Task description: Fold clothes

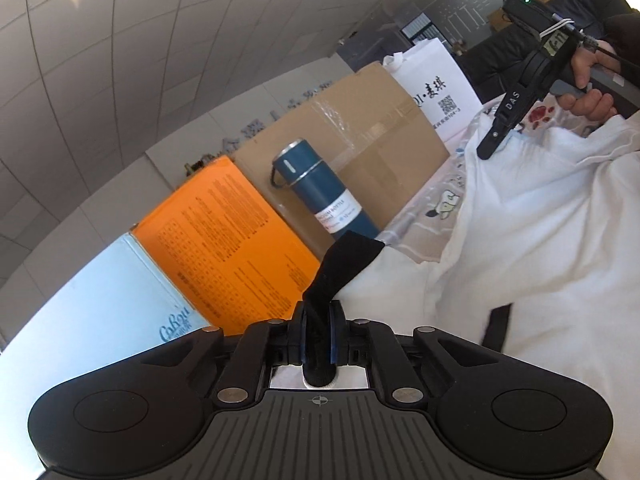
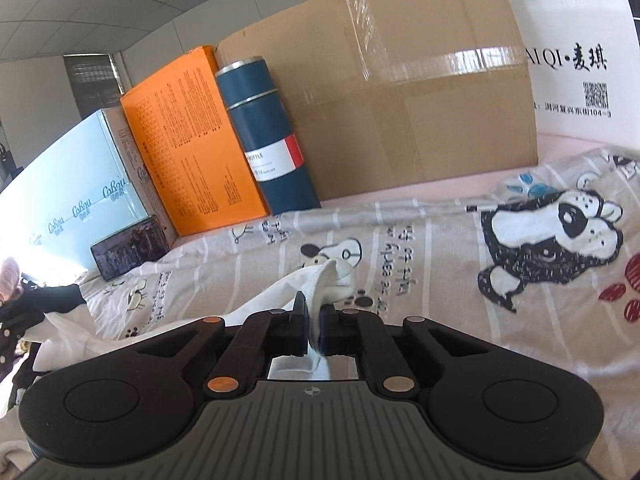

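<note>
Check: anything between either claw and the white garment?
No. Left claw is shut on the black trim of the white garment; right claw is shut on a white fold. Nothing visible sits between pads and cloth.

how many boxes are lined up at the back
3 in a row: a pale blue box at the left, an orange box beside it, and a big taped cardboard box right of the blue bottle. More may be hidden behind.

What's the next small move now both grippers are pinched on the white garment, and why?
Probably lift both together and draw them apart to spread it. The left gripper is shut on the black trim of the white garment, the right gripper on a white edge; the cloth between sags, rumpled, on the printed sheet.
</note>
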Demonstrator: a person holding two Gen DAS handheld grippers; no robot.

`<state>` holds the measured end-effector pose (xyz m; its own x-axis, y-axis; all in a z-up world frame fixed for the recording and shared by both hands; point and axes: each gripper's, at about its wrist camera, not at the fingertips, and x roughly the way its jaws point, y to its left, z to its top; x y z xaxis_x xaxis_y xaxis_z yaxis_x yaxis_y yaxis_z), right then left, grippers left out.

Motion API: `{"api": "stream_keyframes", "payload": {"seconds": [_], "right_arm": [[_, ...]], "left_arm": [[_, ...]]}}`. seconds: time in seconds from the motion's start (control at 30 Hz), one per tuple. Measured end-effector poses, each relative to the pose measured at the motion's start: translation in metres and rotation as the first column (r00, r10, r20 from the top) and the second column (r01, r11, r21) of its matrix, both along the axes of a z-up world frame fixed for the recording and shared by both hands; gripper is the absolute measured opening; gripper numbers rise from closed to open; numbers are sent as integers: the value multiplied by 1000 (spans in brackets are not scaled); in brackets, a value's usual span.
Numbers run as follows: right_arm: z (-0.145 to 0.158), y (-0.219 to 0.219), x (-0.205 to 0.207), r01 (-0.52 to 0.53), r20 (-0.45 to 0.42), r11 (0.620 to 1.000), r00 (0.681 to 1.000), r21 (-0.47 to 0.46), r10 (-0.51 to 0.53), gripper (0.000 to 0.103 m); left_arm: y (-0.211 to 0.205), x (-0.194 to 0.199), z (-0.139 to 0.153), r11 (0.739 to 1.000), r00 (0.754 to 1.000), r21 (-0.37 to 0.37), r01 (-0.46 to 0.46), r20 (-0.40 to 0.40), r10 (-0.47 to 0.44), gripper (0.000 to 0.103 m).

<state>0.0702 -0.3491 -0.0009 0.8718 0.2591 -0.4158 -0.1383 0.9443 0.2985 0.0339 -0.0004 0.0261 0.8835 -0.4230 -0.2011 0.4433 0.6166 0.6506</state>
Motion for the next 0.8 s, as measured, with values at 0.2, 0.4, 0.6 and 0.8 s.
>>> {"api": "stream_keyframes", "payload": {"seconds": [0.2,0.4,0.6,0.8], "right_arm": [[10,5,28,40,58,994,998,-100,-35,5],[-10,4,45,70,27,978,997,-196,-66,5],[-20,-5,51,120,-13,956,992,-267,-128,7],[-19,-20,44,224,9,940,973,-256,-230,50]], "left_arm": [[-18,80,-4,994,994,21,-106,9,105,8],[-46,142,-45,981,990,151,-119,-55,129,8],[-59,155,-81,957,992,271,-101,-51,119,9],[-44,158,-59,968,980,155,-197,-6,200,43]]}}
